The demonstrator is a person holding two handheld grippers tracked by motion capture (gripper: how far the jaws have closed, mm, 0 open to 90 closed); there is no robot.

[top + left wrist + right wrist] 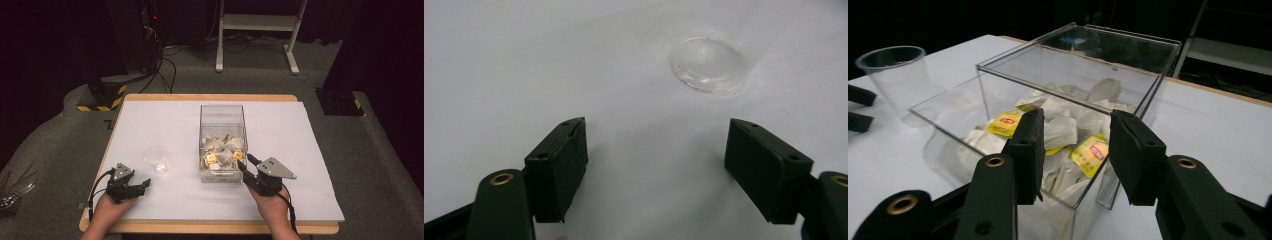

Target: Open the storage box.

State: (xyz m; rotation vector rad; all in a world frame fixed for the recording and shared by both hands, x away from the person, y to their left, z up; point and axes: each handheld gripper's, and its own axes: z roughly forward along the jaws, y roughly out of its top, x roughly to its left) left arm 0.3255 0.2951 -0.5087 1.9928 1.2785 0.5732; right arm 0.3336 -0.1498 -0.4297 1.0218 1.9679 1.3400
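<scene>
Teabags, white paper with yellow tags point(222, 150), piled in clear acrylic box point(222, 112); right gripper point(248, 164) at near corner, jaws parted, likely reaching in; left gripper point(141, 184) spread, empty, facing clear plastic cup point(156, 159)

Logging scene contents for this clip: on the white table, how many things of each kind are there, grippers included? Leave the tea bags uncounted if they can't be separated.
Clear plastic cup: 1
Clear box holding tea bags: 1 (bags heaped, too jumbled to count)
Hand-held grippers: 2, left gripper and right gripper, both open
Total: 4
</scene>
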